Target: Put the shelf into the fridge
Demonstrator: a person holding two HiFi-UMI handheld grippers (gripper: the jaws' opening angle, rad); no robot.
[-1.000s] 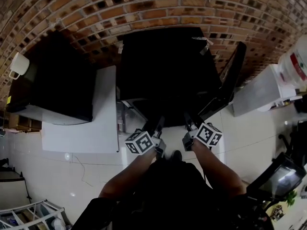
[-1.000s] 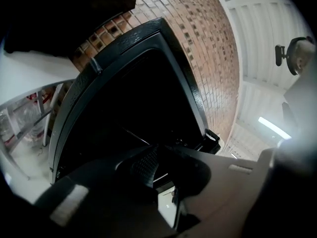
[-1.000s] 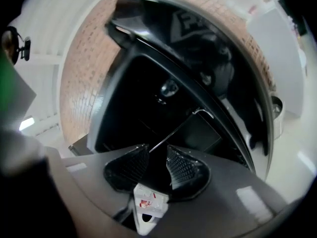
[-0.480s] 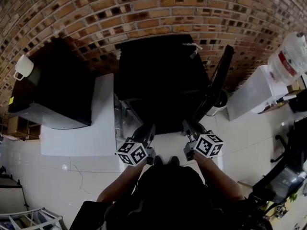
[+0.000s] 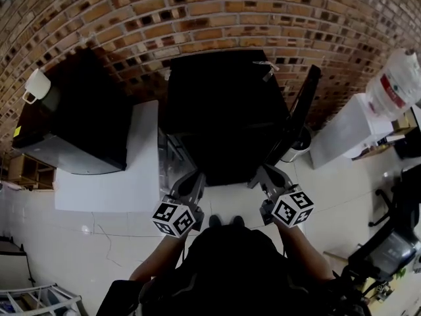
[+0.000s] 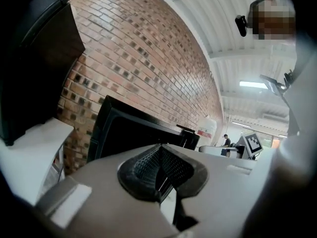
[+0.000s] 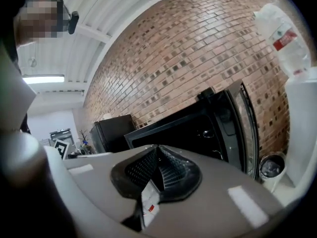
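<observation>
The black fridge (image 5: 223, 110) stands against the brick wall, its door (image 5: 299, 110) swung open to the right. I see no shelf clearly; a grey frame (image 5: 172, 160) shows at the fridge's lower left, too dim to name. My left gripper (image 5: 195, 176) and right gripper (image 5: 258, 172) hover side by side in front of the dark opening, pointing at it. The left gripper (image 6: 158, 157) is shut, pads together, nothing between. The right gripper (image 7: 157, 157) has just been closing and is shut; only a small white tag shows in the slit below its pads.
A black cabinet (image 5: 79, 110) with a white cup (image 5: 36, 84) on top stands left, with a white counter (image 5: 118, 176) beside it. Right of the door are a small bin (image 5: 299, 140), a white stand (image 5: 342, 130) and a water bottle (image 5: 395, 84).
Both grippers have drawn back from the fridge opening toward the person's body, moved a little apart and rolled, so their marker cubes face differently.
</observation>
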